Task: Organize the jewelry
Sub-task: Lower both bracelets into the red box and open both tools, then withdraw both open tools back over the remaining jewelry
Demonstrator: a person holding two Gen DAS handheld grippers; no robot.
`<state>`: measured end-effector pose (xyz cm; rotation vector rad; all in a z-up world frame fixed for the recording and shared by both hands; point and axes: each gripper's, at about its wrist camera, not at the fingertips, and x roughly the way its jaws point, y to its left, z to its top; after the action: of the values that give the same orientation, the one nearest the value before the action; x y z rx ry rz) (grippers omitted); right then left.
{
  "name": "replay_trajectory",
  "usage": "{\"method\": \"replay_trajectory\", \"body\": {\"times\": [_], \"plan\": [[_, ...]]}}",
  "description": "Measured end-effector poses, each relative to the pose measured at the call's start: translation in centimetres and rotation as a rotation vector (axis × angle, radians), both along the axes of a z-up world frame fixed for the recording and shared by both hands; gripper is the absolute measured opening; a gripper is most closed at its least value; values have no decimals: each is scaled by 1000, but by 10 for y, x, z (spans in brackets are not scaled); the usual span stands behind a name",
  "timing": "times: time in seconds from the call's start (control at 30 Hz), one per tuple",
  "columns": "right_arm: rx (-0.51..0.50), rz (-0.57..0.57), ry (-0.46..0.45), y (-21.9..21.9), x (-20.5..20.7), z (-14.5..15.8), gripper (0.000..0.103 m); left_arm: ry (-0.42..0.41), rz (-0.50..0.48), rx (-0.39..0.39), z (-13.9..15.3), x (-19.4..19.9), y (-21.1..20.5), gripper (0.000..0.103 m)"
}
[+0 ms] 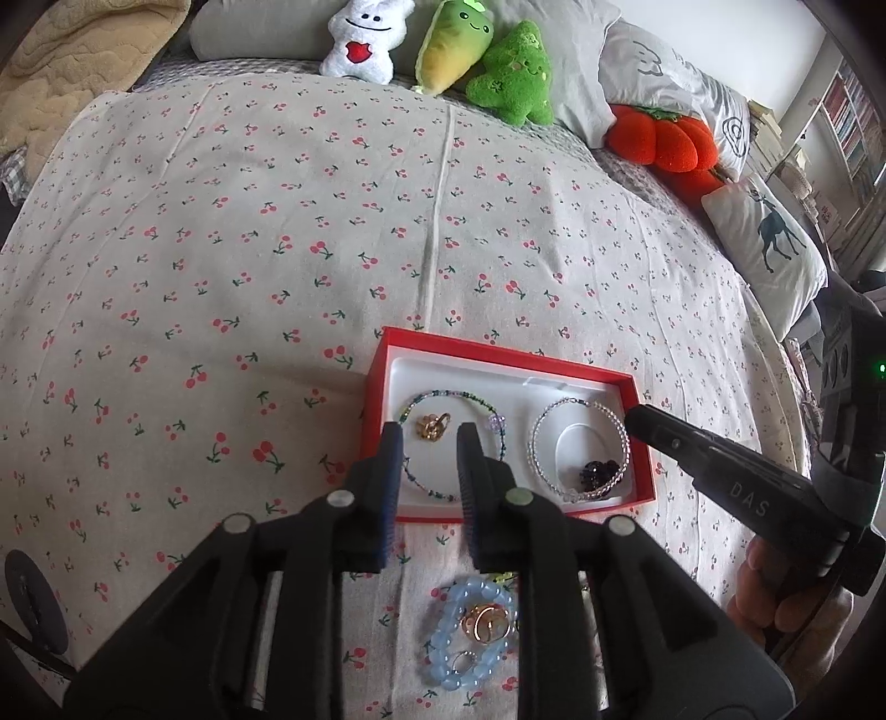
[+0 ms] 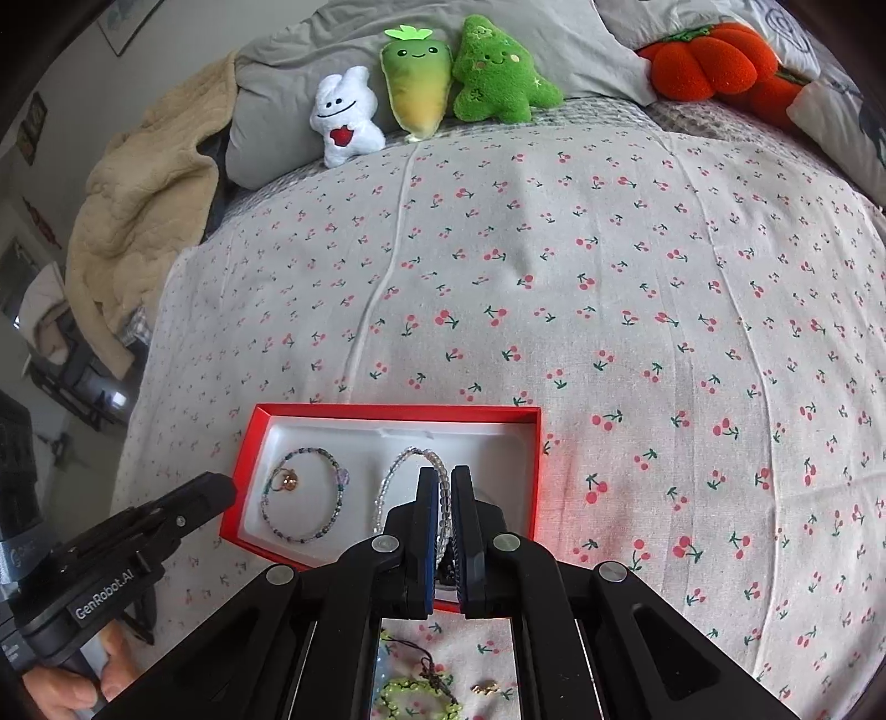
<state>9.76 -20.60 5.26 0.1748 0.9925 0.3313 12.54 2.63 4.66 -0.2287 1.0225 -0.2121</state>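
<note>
A red box with a white tray (image 1: pixel 482 368) (image 2: pixel 482 437) lies on the cherry-print bed. In it are a green beaded bracelet (image 1: pixel 482 401) (image 2: pixel 332 501), a gold ring (image 1: pixel 433 426) (image 2: pixel 287 481), a clear beaded bracelet (image 1: pixel 576 404) (image 2: pixel 407 459) and a dark beaded piece (image 1: pixel 598 473). My left gripper (image 1: pixel 429 443) is open and empty above the box's left half. My right gripper (image 2: pixel 443 498) (image 1: pixel 637 415) hovers over the clear bracelet, jaws nearly closed, with nothing visibly held. A blue bead bracelet (image 1: pixel 443 637) with gold rings (image 1: pixel 487 623) lies on the bed nearer to me.
A green bead bracelet (image 2: pixel 412 700), a dark cord (image 2: pixel 429 673) and a small gold piece (image 2: pixel 484 688) lie on the bed below the right gripper. Plush toys (image 1: pixel 437 50) (image 2: pixel 421 83), pillows (image 1: pixel 769 243) and a beige blanket (image 2: pixel 149 188) line the far end.
</note>
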Motion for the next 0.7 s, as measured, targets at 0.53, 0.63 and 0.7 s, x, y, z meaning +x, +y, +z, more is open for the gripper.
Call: {"method": "replay_trajectory", "body": {"times": [0.53,0.63,0.7], "plan": [[-90,45,-5,9,-42,14,44,-5,-41,131,14,-37,2,75],[-103,49,-6,11,-54,14,57,31,-42,143,8,-45,6,80],[-106,48,6,10,-60,13,57,53,-38,149,4,-49,9,83]]}}
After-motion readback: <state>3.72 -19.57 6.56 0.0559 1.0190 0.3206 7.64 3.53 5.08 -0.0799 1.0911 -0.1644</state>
